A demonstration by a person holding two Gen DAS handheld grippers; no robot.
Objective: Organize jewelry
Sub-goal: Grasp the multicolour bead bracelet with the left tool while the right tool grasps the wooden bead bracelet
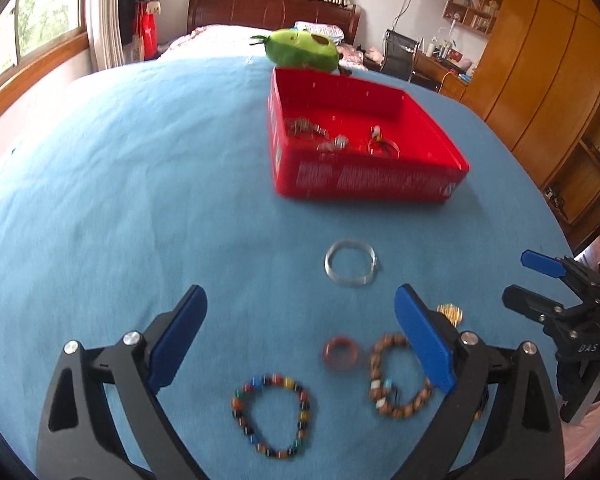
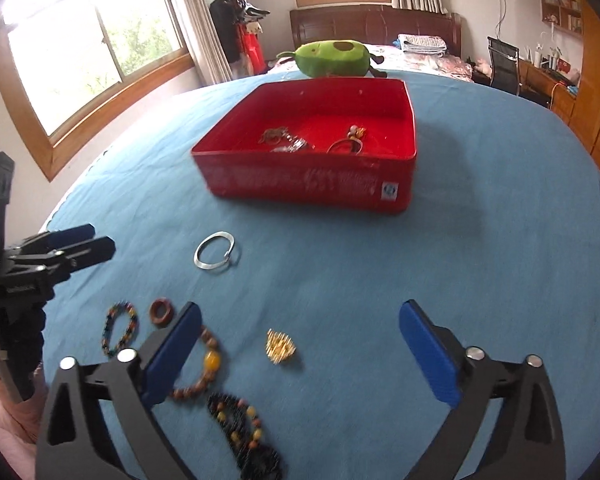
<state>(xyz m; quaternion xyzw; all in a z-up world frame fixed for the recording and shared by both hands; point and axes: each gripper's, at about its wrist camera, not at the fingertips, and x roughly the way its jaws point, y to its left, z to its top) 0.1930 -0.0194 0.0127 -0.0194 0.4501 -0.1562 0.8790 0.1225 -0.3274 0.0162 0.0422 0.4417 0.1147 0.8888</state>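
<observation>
On the blue cloth (image 1: 120, 208) stands a red box (image 1: 364, 180) (image 2: 308, 184) holding a few metal pieces. In front of it lie a silver bangle (image 1: 329, 264) (image 2: 198, 258), a red-brown ring (image 1: 328, 354) (image 2: 154, 312), a multi-colour bead bracelet (image 1: 236, 404) (image 2: 108, 328), a wooden bead bracelet (image 1: 376, 364) (image 2: 212, 360), a gold ornament (image 1: 450, 314) (image 2: 280, 346) and a dark bead string (image 2: 240, 432). My left gripper (image 1: 300, 292) (image 2: 102, 240) is open above the ring and bracelets. My right gripper (image 2: 300, 308) (image 1: 516, 276) is open above the gold ornament. Neither holds anything.
A green plush toy (image 1: 300, 46) (image 2: 332, 58) lies behind the box at the far edge of the cloth. Beyond it are a bed, a desk chair (image 1: 398, 54) and wooden cupboards on the right. Windows line the left wall.
</observation>
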